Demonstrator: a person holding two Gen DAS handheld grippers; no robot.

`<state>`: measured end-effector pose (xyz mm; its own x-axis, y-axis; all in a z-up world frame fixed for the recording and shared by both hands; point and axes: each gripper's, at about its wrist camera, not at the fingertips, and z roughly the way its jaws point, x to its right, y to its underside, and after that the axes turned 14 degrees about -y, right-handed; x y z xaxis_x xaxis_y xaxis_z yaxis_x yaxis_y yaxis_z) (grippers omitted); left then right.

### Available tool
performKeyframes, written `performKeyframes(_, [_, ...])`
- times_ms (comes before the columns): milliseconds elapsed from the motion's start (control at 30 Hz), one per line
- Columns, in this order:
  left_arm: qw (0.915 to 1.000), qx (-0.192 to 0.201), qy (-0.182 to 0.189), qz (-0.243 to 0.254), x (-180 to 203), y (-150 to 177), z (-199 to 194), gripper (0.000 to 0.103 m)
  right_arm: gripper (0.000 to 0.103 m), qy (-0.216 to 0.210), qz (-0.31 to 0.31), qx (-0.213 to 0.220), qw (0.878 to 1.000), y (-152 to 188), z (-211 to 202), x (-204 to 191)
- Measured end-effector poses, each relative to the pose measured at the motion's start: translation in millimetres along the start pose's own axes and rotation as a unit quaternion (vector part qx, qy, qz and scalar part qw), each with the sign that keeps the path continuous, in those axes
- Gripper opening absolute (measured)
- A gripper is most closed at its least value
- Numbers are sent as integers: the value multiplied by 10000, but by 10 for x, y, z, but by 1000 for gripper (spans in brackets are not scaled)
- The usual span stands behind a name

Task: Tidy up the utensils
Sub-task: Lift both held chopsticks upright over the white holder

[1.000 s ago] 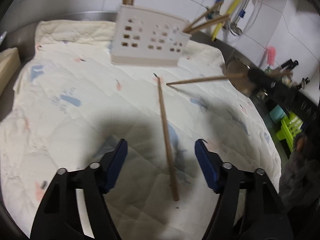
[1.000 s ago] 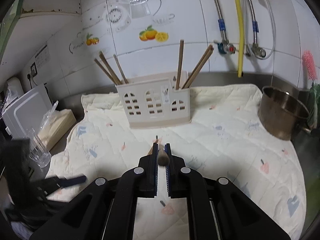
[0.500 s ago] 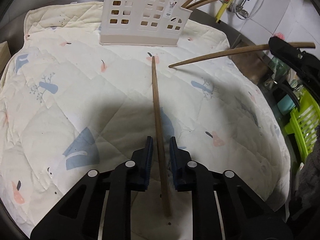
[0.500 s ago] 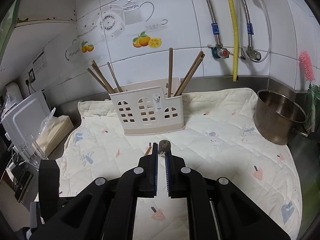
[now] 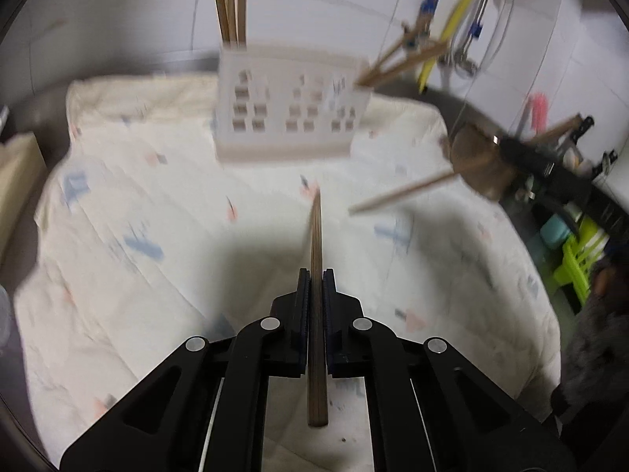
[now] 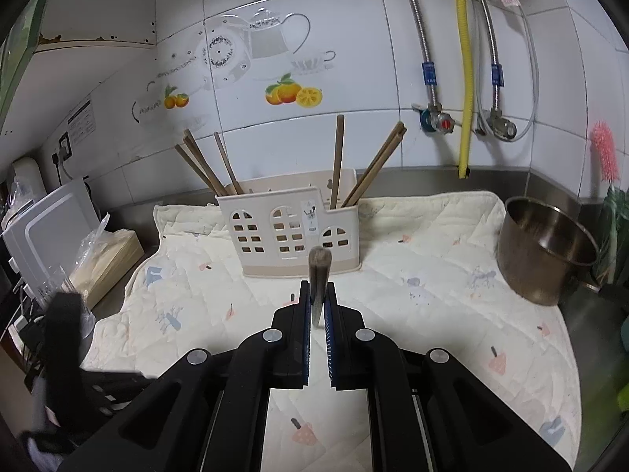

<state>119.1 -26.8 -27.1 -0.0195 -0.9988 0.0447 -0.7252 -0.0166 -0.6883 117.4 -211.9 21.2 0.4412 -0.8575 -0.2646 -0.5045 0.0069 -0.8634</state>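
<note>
Blurred quilted mat [image 5: 118, 275] hides my bench; the holder [image 5: 291, 114] smears. My left gripper [image 5: 314, 306] has just clamped a chopstick [image 5: 315, 259] lengthwise between its jaws. My right gripper [image 6: 317, 314] pinches another chopstick [image 6: 319, 275], end-on.

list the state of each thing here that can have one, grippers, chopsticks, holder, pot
left gripper: shut on a brown wooden chopstick; its jaws have just closed on it, tip pointing at the holder
right gripper: shut on a second wooden chopstick, seen end-on
cream plastic house-shaped utensil holder: upright on the quilted mat, chopsticks standing at both ends
steel pot: upright, looks empty
</note>
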Motion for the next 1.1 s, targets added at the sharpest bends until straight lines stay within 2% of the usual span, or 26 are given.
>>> performKeyframes(167, [9993,383,-9,-25,-90,-325,-192,5,6,-37,-142,-148,9998,-94,41,11])
performKeyframes(300, [9986,521,78,4,-149,-562,-228,5,7,-45,-299,-242,9992,-187,70,10])
performKeyframes(667, [9958,870,216,208,-130,-1202,-430,5,6,-466,-550,-334,9968,-793,52,49])
performKeyframes(967, [9875,1546,-10,290,-129,-1927,-785,5,6,-641,-813,-9,9946,-1456,27,-20])
performKeyframes(1100, [9820,1845,-257,324,-99,-2227,-854,5,6,-717,-735,140,9946,-1740,83,10])
